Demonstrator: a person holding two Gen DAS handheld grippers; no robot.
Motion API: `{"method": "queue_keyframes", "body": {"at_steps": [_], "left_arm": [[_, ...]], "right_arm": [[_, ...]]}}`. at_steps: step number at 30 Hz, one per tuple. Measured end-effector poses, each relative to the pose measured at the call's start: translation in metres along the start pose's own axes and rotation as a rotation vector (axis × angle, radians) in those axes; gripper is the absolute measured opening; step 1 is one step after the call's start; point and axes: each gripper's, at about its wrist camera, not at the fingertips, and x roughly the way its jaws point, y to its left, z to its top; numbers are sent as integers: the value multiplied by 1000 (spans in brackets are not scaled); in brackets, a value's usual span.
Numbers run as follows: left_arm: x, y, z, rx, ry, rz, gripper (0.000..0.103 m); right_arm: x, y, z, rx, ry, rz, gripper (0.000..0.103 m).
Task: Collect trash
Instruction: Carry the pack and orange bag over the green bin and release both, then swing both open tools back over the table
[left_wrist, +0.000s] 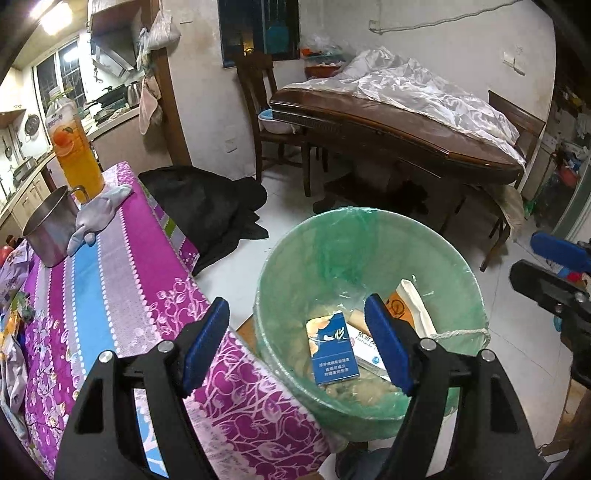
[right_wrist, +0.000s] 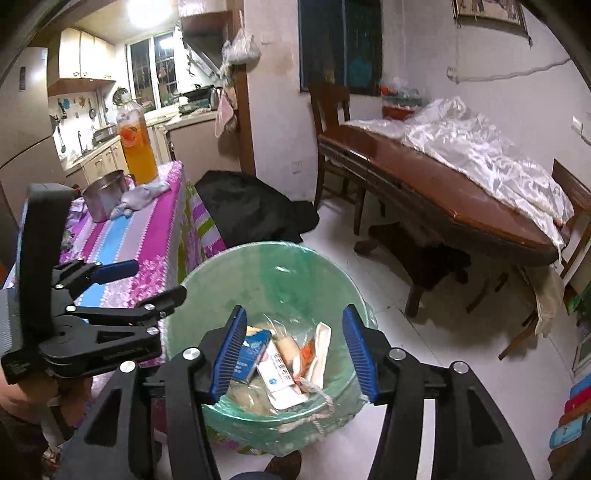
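Note:
A round trash bin (left_wrist: 369, 216) (right_wrist: 258, 248) with a green liner stands on the floor beside the cloth-covered table (left_wrist: 122, 277) (right_wrist: 147, 229). Inside it lie a blue cigarette pack (left_wrist: 332, 347) (right_wrist: 251, 350), a white box (left_wrist: 369, 350) (right_wrist: 280, 380) and a paper wrapper (left_wrist: 413, 306) (right_wrist: 319, 350). My left gripper (left_wrist: 295, 301) (right_wrist: 155, 280) hangs open over the bin's near left rim, with nothing between its blue pads. My right gripper (right_wrist: 294, 310) (left_wrist: 524, 256) is open above the bin as well, and it holds nothing.
On the purple cloth stand a steel pot (left_wrist: 51, 229), a tall bottle of orange drink (left_wrist: 74, 147) and a grey cloth (left_wrist: 99, 214); wrappers (left_wrist: 14, 325) lie at the near left. A black bag (left_wrist: 207, 206) sits on the floor. A wooden dining table (left_wrist: 388, 129) and a chair (left_wrist: 258, 92) stand behind the bin.

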Motion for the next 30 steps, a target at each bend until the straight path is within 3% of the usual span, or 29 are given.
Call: {"method": "queue_keyframes", "body": {"at_steps": [7,11,17,24,30], "left_arm": [[-12,13,-7,-9,-10,16,72],[-23,28,-16,-13,-22,30,72],[-46,88,-42,-95,-31,81,72],[-95,204,-93,-262,-52,221,72],[-157,338,-167,-521,-62,421,72]], "right_arm": [[-26,22,1,-18,-94,40,71],[-40,38,-2,-19,-166,73,86],[-33,81,-4,-63,-169,169,87],[-22,153,-4,-155,-146,318,87],[-9,224,-9,-237,-101,435,87]]}}
